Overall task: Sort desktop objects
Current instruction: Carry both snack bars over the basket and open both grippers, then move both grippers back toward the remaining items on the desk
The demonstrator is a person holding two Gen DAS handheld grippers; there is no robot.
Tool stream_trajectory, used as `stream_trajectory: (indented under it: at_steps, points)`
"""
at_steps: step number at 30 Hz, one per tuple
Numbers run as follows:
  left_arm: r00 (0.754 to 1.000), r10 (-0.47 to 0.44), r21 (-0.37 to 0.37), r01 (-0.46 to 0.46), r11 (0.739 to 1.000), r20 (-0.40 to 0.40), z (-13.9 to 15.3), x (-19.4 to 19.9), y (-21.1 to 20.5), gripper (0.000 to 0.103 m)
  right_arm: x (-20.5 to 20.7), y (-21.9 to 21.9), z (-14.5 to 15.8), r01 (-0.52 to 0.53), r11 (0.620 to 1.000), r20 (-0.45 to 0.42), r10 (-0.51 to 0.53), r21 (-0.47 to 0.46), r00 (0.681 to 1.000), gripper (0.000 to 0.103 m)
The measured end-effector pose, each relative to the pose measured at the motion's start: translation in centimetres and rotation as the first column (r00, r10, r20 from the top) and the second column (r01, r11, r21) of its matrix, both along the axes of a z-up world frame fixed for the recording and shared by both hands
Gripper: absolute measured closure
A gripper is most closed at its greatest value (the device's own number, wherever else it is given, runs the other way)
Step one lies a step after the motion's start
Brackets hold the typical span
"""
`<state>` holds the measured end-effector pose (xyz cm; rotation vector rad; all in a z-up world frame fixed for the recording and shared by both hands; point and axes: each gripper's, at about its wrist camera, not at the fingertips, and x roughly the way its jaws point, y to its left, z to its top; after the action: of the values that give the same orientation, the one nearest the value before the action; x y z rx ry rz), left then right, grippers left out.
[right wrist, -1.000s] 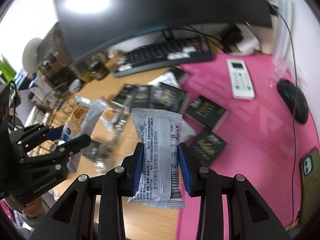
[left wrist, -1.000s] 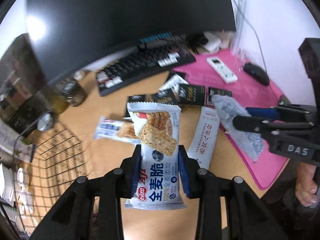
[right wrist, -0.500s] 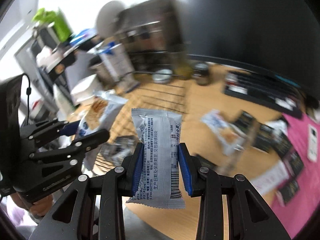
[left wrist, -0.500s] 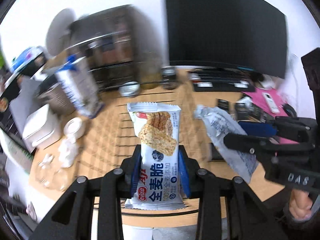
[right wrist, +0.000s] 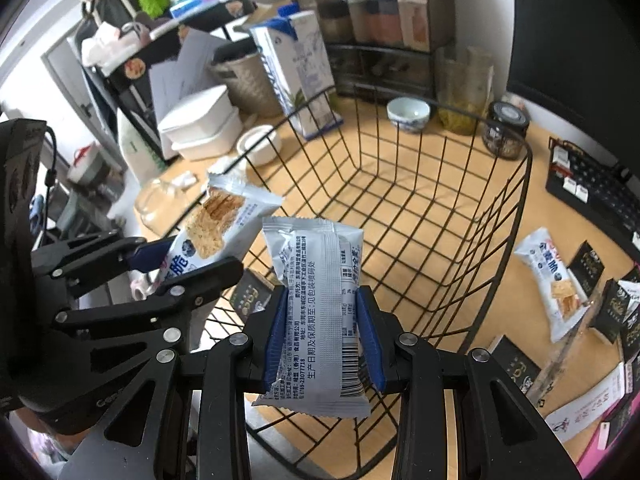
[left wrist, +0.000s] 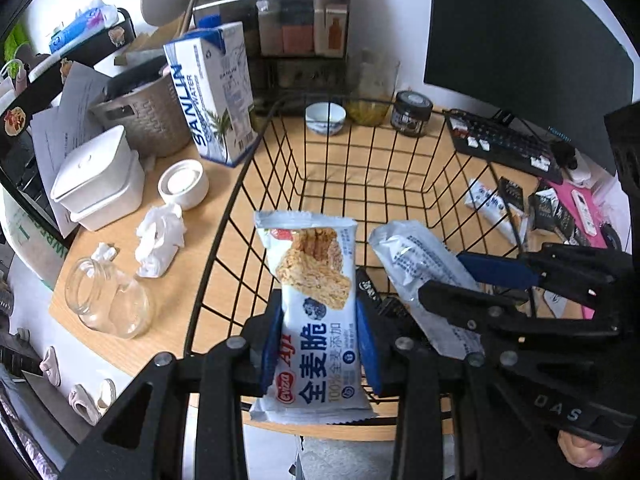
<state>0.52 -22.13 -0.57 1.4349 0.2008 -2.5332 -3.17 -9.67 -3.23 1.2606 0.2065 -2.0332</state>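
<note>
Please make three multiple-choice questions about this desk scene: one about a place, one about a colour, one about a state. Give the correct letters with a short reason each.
1. Where does the small white and blue bowl stand?
A. inside the wire basket
B. on the desk just behind the wire basket
C. on the keyboard

2. What colour are the pads on the left gripper?
A. blue
B. red
C. yellow

3. What is the state of the right gripper?
A. open and empty
B. shut on a cereal bar packet
C. shut on a glass jar

Answers:
1 B: the bowl sits on the wood beyond the basket's far rim.
2 A: blue pads press both sides of the wholegrain crisp bar.
3 B: its pads clamp the second bar, the printed back side facing the camera.
</note>
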Motion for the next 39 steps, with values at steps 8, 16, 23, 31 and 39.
stream_trajectory:
  at_steps: [8,16,23,31,39]
  points:
    - [1.000,0.022,-0.014,-0.022,1.000,0.011,-0.1,-0.2,-0.1,0.045,-0.5,0.8,0.1,0.026,1.000,-0.023,-0.027,-0.008,0.999,0.057]
    - [0.999,0.008,-0.007,-0.008,1.000,-0.046,2.0,0.1,0.9,0.039,-0.2,4.4,2.0,0.081,0.995,-0.037,-0.084,-0.062,0.996,0.049]
    - [0.990,-0.110,-0.030,0.108,0.994,-0.083,3.6,-0.4,5.7,0.039,0.1,10.8,3.6,0.184,0.979,-0.065,-0.190,-0.086,0.980,0.047]
    - [0.955,-0.290,-0.042,0.288,0.957,-0.055,2.9,-2.7,14.2,0.036,-0.6,20.6,3.7,0.371,0.924,-0.068,-0.377,-0.085,0.924,0.047]
    - [0.922,-0.382,-0.052,0.386,0.921,0.071,-0.9,-6.0,21.4,0.036,-1.8,27.1,0.1,0.486,0.874,-0.022,-0.486,-0.008,0.874,0.047]
